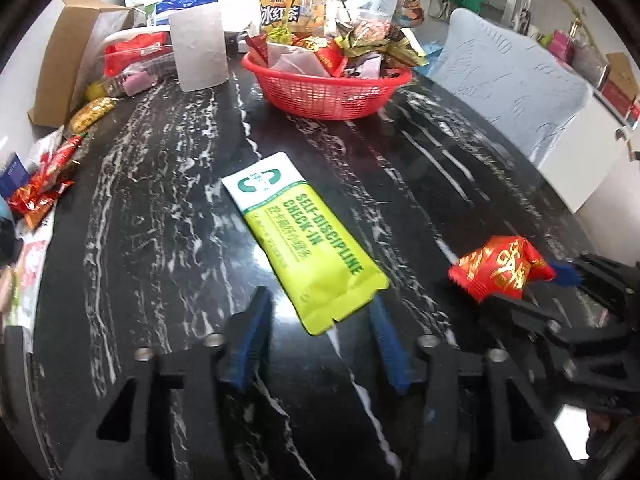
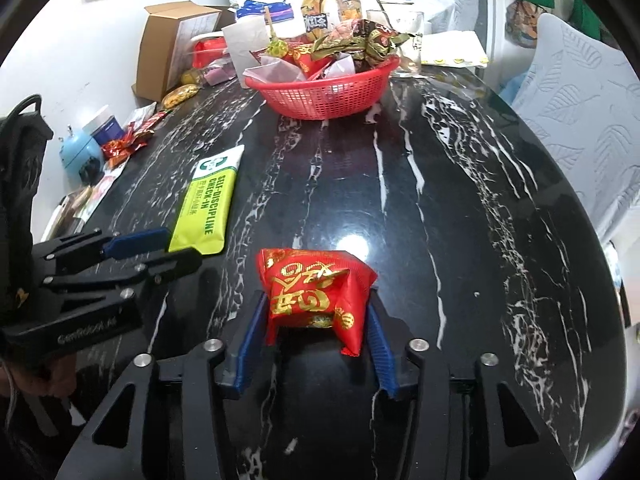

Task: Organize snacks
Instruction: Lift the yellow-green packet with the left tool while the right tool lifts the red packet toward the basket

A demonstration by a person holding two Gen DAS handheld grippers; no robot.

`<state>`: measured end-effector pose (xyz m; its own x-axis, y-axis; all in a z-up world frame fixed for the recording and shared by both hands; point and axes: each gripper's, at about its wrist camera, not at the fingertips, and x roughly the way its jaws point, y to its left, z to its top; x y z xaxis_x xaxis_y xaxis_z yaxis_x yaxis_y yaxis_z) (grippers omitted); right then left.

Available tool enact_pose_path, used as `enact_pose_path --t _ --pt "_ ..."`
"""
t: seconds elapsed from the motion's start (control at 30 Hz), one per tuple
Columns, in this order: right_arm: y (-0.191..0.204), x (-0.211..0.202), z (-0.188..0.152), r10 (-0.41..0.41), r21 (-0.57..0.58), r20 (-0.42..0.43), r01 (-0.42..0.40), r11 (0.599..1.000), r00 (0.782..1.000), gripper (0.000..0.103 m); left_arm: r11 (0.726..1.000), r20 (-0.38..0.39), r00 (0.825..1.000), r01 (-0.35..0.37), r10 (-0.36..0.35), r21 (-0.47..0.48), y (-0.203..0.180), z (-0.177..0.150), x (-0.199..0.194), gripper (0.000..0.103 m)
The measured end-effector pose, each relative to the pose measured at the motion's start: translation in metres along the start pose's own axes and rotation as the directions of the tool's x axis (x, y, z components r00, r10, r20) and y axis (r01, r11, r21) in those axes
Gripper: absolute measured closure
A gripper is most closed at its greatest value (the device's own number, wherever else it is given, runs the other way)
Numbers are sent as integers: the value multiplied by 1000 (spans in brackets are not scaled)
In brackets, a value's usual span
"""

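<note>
A green and white snack pouch [image 1: 298,240] lies flat on the black marble table [image 1: 160,220]. My left gripper [image 1: 318,312] is open, its blue pads on either side of the pouch's near end, not closed on it. The pouch [image 2: 208,204] and left gripper [image 2: 148,246] also show in the right wrist view. My right gripper [image 2: 316,320] is shut on a red and gold snack packet [image 2: 316,292], held just above the table. The packet also shows at the right of the left wrist view [image 1: 500,266]. A red basket [image 1: 332,88] full of snacks stands at the far end; it also shows in the right wrist view [image 2: 324,96].
A paper roll [image 1: 198,48], a cardboard box [image 1: 68,60] and a drink bottle [image 1: 294,0] stand at the back. Loose red wrappers [image 1: 44,184] lie along the left edge. A pale blue chair [image 1: 516,84] stands at the right. A glass [image 2: 408,44] stands behind the basket.
</note>
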<state>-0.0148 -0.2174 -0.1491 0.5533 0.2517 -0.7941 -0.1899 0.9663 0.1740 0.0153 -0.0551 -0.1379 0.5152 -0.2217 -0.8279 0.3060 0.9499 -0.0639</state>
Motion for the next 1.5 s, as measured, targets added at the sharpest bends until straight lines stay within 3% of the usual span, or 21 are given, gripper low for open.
enact_pose_path --t 0.03,0.1,0.37,0.63,0.67,0.7,0.73,0.87,0.9,0.97,1.0,1.07,1.5 --pt "0 0 0 -2 -1 0 2 1000 1000 38 1000 -9 1000 -9 9 -4 1 1 3 18" --pt "0 2 1 -3 5 0 3 1000 1000 35 1000 -20 1000 -22 21 -18 2 3 7 12" --pt "0 6 7 -4 -8 -10 4 1000 1000 33 997 -12 1000 16 -16 -75 10 21 15 12" --pt "8 11 8 -22 -53 -18 21 998 1000 22 997 0 998 -65 65 -37 2 34 29 12" --pt "9 12 8 -31 -59 -18 30 998 999 22 997 8 998 -63 63 -36 2 33 29 13" --pt "9 12 8 -41 -66 -17 40 997 999 22 997 28 997 -68 69 -35 3 31 27 29" --pt "9 13 8 -54 -75 -15 52 996 998 22 997 50 996 -69 71 -34 4 31 23 51" --pt "9 14 8 -76 -94 -6 75 993 997 23 999 53 998 -45 45 -8 5 28 20 56" --pt "9 15 8 -82 -101 -6 81 992 997 24 999 52 998 -40 40 -1 5 27 19 57" --pt "11 15 7 -103 -123 2 102 987 995 41 999 49 998 -33 33 5 5 25 17 58" --pt "11 14 8 -95 -122 2 94 988 996 44 1000 44 999 -29 28 11 5 24 16 58" --pt "11 12 9 -89 -117 9 89 989 996 71 1000 35 999 -20 19 19 4 21 13 58" --pt "-2 3 4 -3 -24 32 4 1000 999 72 999 29 999 37 -38 18 2 3 -10 58"
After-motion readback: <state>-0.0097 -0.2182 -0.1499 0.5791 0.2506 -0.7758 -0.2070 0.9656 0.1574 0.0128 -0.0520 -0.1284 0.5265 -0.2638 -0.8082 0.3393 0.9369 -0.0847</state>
